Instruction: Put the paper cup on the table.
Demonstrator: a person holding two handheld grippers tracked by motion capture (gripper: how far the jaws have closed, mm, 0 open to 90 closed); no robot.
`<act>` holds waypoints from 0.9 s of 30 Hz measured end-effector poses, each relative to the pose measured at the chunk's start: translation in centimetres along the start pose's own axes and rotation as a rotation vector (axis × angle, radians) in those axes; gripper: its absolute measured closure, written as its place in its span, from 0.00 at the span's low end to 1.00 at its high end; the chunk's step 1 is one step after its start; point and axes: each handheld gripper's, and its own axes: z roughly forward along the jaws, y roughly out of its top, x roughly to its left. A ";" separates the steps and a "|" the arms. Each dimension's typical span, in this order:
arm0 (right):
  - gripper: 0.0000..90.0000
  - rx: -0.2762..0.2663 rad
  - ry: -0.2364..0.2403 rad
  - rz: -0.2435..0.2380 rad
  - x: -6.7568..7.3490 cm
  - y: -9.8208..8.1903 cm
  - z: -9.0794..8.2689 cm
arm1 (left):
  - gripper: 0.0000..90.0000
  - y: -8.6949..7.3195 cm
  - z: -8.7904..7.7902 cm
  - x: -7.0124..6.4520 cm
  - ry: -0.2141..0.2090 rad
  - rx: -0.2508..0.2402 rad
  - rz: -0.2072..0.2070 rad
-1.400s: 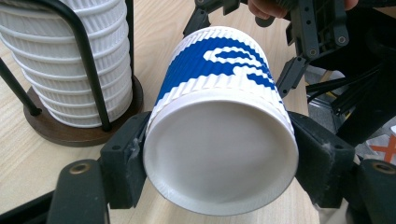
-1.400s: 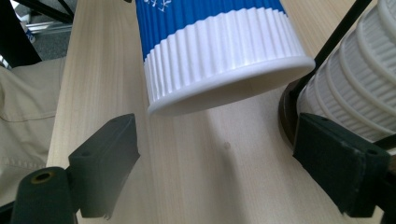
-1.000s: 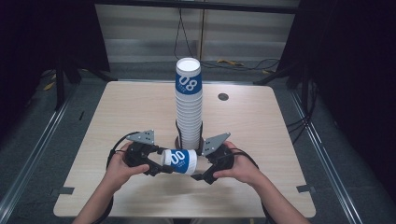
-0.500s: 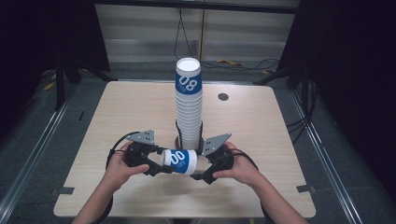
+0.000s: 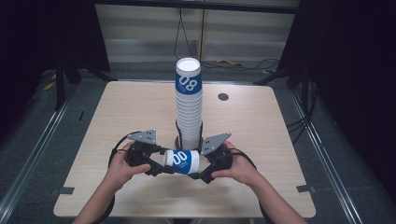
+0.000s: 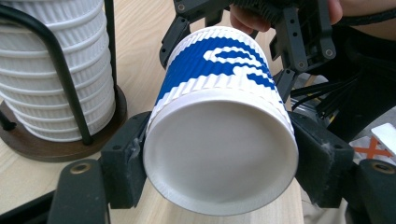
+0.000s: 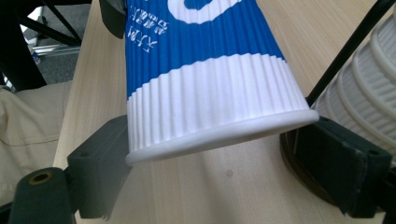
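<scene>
Left hand-held gripper (image 6: 219, 158) clamps the paper cup's (image 6: 219, 130) base.
Right hand-held gripper (image 7: 224, 158) grips its rim end, cup lying level above the bench (image 5: 140, 107).

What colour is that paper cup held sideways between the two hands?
The cup is ribbed white with a broad blue band carrying white markings, clearest in the left gripper view.

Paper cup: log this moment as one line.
paper cup on its side, above table | left gripper shut on base | right gripper shut on rim | cup stack in holder

Table (image 5: 140, 107) evenly lit, dark surroundings; close views sharp, edges soft.
</scene>
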 end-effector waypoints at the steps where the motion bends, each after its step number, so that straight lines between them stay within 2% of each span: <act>1: 0.14 0.000 0.003 0.000 0.0 0.0 0.0 | 0.32 0.0 0.0 0.0 0.004 0.005 0.001; 7: 0.14 -0.006 0.006 0.001 0.0 0.1 0.0 | 0.32 0.1 0.3 0.1 -0.015 -0.008 -0.004; 13: 0.14 -0.003 0.004 -0.013 0.0 0.2 0.0 | 0.32 0.1 0.5 0.1 -0.019 -0.006 -0.008; 27: 0.14 -0.008 0.012 -0.009 0.0 0.3 0.2 | 0.32 0.0 0.6 0.2 -0.024 -0.009 -0.009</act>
